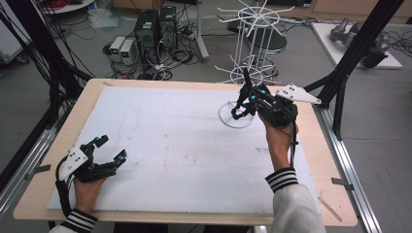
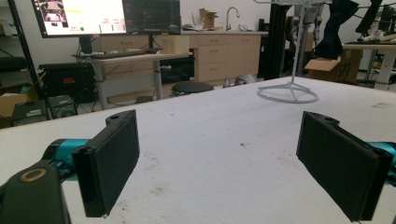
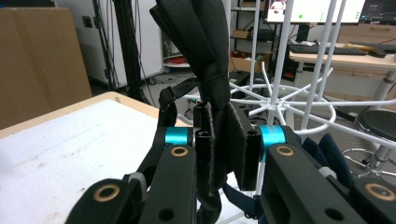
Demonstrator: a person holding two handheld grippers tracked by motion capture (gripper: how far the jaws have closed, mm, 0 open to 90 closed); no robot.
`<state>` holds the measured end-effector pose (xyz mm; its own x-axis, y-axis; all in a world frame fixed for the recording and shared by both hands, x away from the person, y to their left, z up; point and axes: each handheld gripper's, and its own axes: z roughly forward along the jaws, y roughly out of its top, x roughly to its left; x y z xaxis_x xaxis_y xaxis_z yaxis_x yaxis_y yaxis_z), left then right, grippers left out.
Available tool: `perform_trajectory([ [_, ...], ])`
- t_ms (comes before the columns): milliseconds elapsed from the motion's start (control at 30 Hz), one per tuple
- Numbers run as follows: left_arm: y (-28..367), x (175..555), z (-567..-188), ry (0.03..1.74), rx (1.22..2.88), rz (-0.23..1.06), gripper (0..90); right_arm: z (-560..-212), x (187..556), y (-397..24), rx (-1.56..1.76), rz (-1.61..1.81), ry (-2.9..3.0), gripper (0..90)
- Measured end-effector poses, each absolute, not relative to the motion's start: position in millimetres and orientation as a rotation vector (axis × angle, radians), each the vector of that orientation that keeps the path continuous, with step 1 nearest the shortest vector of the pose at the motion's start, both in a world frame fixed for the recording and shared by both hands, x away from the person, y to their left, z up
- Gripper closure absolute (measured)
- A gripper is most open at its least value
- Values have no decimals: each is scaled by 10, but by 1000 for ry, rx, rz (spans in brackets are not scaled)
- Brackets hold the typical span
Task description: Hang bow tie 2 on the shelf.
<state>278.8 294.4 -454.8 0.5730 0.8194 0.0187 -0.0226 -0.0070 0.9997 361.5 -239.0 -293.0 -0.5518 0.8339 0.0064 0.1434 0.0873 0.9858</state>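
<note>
the right gripper is clamped on a dark strap beside the white rack, seemingly not yet hung; the left gripper rests, jaws apart.

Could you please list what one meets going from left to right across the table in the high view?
Left gripper → bare white mat → rack's ring base → right gripper, shut on a dark strap.
</note>
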Motion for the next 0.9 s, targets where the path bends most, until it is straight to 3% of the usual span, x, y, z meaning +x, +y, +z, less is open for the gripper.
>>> perform_trajectory([
  [900,2952,2790,-4549,736,1429,757,137,-2794,3841,-2176,899,1292,1820,816],
])
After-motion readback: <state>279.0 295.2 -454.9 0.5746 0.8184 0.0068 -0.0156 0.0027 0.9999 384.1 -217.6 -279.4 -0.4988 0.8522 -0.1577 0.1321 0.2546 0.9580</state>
